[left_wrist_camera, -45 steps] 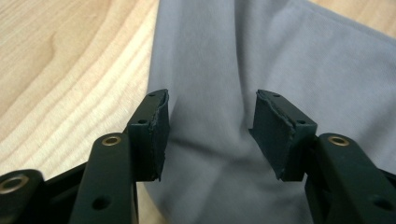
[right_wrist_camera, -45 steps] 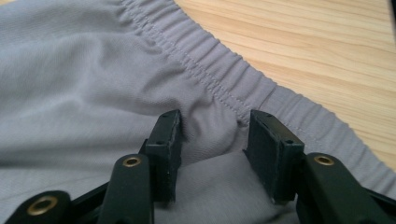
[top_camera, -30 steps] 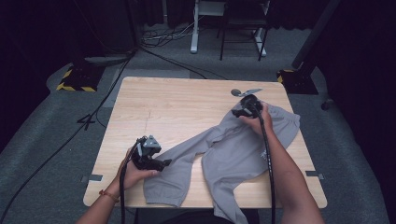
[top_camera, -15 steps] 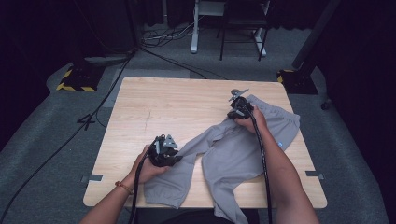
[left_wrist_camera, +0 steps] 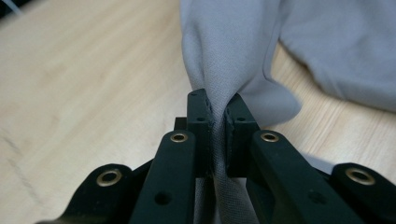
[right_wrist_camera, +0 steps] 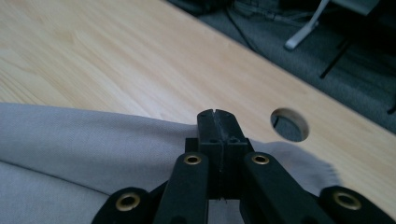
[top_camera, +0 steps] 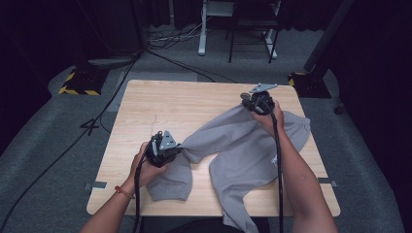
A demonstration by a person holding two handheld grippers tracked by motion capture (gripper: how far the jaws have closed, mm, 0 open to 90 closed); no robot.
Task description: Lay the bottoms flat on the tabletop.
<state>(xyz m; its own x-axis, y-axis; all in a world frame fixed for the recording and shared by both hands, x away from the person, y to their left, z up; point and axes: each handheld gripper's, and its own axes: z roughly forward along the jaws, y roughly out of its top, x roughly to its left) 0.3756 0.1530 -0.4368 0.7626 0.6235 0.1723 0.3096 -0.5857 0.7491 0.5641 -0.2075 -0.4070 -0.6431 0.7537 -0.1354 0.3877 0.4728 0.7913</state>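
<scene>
A grey garment (top_camera: pixel 243 150) lies crumpled on the right half of the wooden table (top_camera: pixel 160 104), one part hanging over the near edge. My left gripper (top_camera: pixel 179 146) is at the garment's left side. Its jaws have just been closing and now pinch a fold of grey cloth (left_wrist_camera: pixel 224 51) between the pads of that left gripper (left_wrist_camera: pixel 218 105). At the garment's far edge my right gripper (top_camera: pixel 245 106) is shut on the hem. In the right gripper view, my right gripper (right_wrist_camera: pixel 218 116) has its jaws pressed together, with the cloth (right_wrist_camera: pixel 84 135) drawn up to them. A band of fabric stretches between the two grippers.
Bare wood covers the table's left and far parts. A round cable hole (right_wrist_camera: pixel 289 125) is cut in the tabletop just beyond the right gripper. Grey carpet, black cables and a white stand's legs (top_camera: pixel 214 29) lie beyond the table.
The left gripper moved right from the table's near-left onto the garment and closed on a fold. Both grippers have risen, lifting the cloth into a taut band between them.
</scene>
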